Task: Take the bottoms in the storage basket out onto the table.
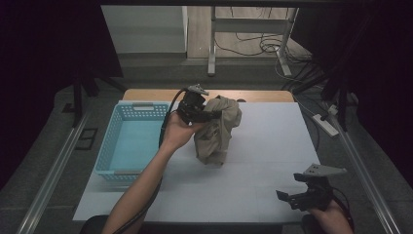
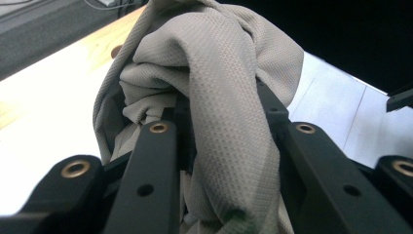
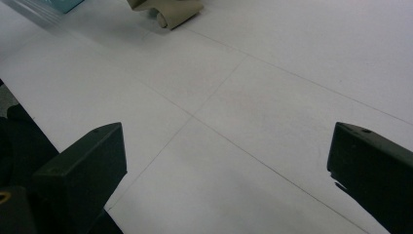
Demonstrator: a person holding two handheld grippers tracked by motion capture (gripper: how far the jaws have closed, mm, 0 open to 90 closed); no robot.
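While bunched, cloth (image 2: 219,97) between left hand-held gripper (image 2: 221,141) jaws.

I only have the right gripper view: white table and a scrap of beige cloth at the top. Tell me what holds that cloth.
Observer: The left gripper is shut on the cloth, whose lower end touches the table.
Operator: Say what's beside it.
Observer: A light blue basket sits at the table's left, nothing visible inside.
Operator: Now report my own gripper.
Observer: The right gripper is open near the table's front right corner, nothing between its jaws.
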